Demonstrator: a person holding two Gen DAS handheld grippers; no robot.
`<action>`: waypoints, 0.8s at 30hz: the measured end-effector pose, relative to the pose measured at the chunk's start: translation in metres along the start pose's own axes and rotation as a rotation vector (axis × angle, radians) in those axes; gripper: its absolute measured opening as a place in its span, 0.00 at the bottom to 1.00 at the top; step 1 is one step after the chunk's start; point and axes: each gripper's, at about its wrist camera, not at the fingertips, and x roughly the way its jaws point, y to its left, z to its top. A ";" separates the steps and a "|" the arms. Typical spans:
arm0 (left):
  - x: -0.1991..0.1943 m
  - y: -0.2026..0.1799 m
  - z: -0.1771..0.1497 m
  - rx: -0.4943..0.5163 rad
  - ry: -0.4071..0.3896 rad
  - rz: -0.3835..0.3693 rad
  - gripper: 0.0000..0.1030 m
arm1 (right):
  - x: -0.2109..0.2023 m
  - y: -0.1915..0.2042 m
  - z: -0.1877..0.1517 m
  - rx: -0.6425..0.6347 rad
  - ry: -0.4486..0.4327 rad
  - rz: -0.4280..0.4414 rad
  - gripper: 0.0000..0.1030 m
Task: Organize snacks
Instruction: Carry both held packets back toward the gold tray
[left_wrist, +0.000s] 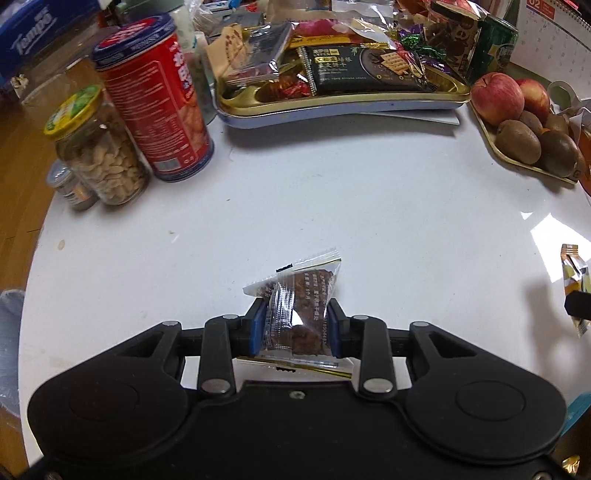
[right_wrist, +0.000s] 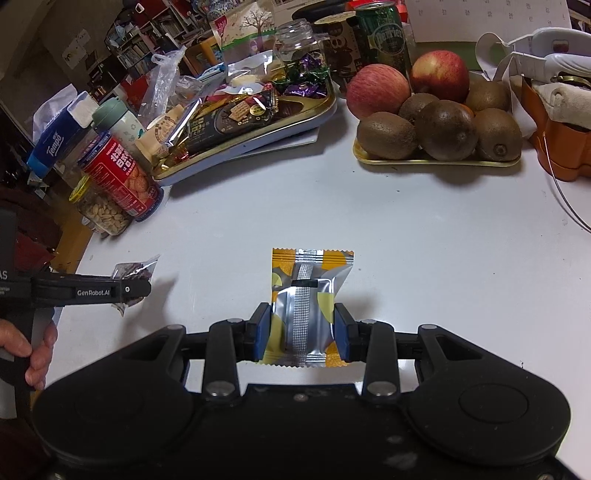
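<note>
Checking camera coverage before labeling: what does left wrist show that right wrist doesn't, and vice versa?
Left wrist only: the left gripper head-on, shut on a clear packet of brown snack, and the small lidded jar beside the peanut jar.

Right wrist only: the right gripper head-on, shut on a yellow-and-silver packet, the person's hand, and the orange container at far right.

Both: white table, gold snack tray, red biscuit tin, apples, kiwis, green can.
</note>
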 end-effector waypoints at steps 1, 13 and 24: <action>-0.005 0.003 -0.004 0.001 -0.009 0.011 0.40 | -0.002 0.004 -0.002 -0.006 -0.004 0.002 0.37; -0.053 0.032 -0.027 -0.058 -0.072 0.069 0.40 | -0.023 0.024 -0.015 -0.007 -0.041 0.020 0.37; -0.065 0.051 -0.039 -0.134 -0.075 0.094 0.40 | -0.037 0.024 -0.027 0.000 -0.047 0.018 0.37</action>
